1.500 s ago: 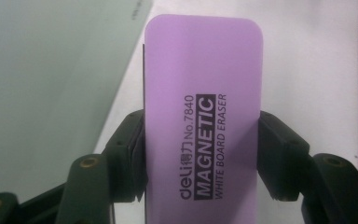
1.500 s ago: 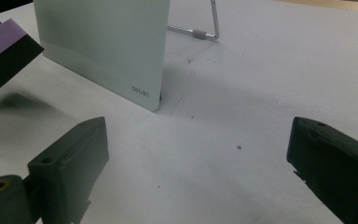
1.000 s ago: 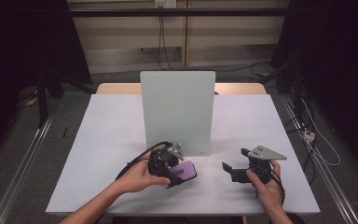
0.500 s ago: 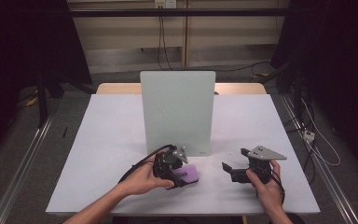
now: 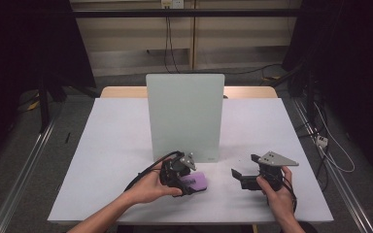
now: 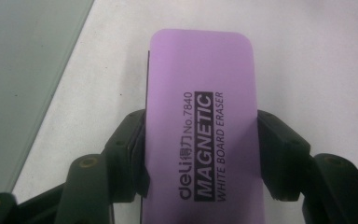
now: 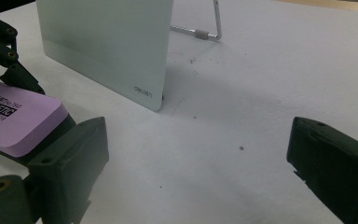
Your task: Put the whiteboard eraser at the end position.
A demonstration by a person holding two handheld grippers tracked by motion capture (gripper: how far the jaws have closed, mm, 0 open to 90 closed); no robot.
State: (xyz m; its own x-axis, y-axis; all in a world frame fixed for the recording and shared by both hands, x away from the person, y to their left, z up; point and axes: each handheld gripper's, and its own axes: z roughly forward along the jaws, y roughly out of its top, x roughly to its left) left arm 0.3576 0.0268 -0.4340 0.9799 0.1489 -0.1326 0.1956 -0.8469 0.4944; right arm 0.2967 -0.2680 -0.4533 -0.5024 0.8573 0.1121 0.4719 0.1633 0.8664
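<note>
Left claw (image 6: 200,163) is clamped across the long sides of the purple whiteboard eraser (image 6: 200,126), low over the worktop (image 5: 111,145) before the upright whiteboard (image 5: 184,116). Light, rigid, smooth plastic is judged; mid-length grip suits. Right claw (image 7: 196,182) gapes empty.
</note>
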